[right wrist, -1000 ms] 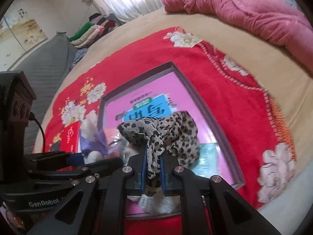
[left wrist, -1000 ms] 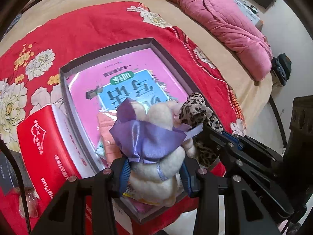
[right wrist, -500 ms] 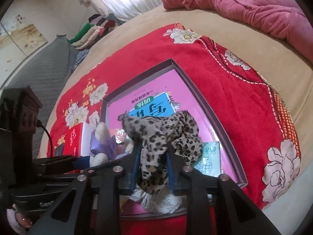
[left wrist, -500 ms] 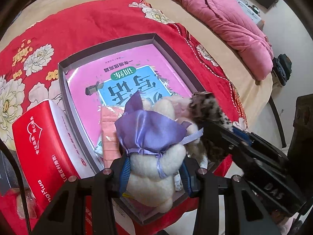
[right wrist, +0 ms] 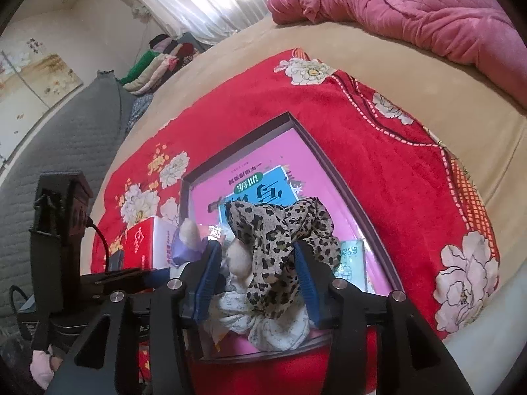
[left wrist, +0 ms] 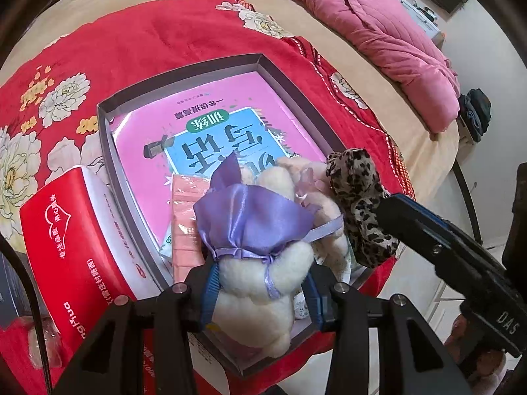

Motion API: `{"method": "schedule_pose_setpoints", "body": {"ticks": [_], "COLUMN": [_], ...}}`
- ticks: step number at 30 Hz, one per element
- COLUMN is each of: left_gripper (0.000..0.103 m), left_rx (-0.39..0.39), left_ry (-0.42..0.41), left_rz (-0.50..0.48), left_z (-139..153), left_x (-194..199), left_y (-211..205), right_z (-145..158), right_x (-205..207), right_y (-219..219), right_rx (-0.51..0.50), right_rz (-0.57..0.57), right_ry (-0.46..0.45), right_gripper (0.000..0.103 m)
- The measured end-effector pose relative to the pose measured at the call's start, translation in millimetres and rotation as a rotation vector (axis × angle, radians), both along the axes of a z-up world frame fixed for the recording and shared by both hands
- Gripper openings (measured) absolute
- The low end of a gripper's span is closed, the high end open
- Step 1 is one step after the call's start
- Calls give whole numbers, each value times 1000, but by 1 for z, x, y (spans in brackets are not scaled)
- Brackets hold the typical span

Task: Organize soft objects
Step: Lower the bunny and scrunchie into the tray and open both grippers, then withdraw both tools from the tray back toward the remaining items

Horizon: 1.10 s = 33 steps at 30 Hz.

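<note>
My left gripper (left wrist: 262, 288) is shut on a cream plush toy (left wrist: 260, 299) that wears a purple satin bow (left wrist: 250, 217), just above the near end of a grey box (left wrist: 286, 79). A leopard-print scrunchie (left wrist: 359, 197) (right wrist: 276, 230) lies against the plush. My right gripper (right wrist: 257, 279) straddles the scrunchie; its jaws are opening and the blue pads (right wrist: 207, 276) stand apart from the fabric. Under it lies a white floral scrunchie (right wrist: 273, 329). A pink book (left wrist: 197, 121) covers the box floor.
A red tissue pack (left wrist: 66, 240) stands against the box's left wall. A pink packet (left wrist: 186, 217) and a teal packet (right wrist: 350, 260) lie in the box. The box sits on a red flowered blanket (left wrist: 148, 33) near the bed's edge. A pink quilt (left wrist: 378, 33) lies at the back.
The right gripper's fingers have spread apart and let go of the leopard scrunchie, which now rests on the pile. The left gripper still holds the plush in place.
</note>
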<state>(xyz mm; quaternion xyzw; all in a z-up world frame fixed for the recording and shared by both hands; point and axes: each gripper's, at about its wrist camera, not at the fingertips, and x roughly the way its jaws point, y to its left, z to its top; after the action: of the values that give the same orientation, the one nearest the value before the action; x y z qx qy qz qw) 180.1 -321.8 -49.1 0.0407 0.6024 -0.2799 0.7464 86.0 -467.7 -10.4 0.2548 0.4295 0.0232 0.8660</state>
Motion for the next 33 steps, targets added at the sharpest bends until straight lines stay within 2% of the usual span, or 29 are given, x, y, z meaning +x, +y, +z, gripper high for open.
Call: {"method": "schedule_pose_setpoints", "body": {"ticks": [5, 16, 19, 24, 31, 33], "left_gripper": [45, 47, 48, 57, 59, 67], "left_rx": [7, 17, 15, 16, -8, -18], "left_ry": [-13, -16, -19, -30, -45, -62], "left_rz": [-14, -7, -8, -15, -14, -16], "left_z": [2, 4, 6, 10, 20, 25], "left_x": [-3, -5, -6, -9, -12, -14], "left_y": [-1, 3, 4, 6, 11, 14], "right_z": [9, 16, 16, 21, 32, 37], "right_x": [-5, -8, -9, -11, -17, -19], "right_y": [-3, -2, -1, 1, 2, 5], "right_rx": [8, -28, -32, -51, -74, -84], "right_rz": [-24, -44, -45, -50, -59, -59], "right_ry": [-14, -2, -1, -3, -17, -19], "right_gripper": [52, 54, 58, 61, 61, 61]}}
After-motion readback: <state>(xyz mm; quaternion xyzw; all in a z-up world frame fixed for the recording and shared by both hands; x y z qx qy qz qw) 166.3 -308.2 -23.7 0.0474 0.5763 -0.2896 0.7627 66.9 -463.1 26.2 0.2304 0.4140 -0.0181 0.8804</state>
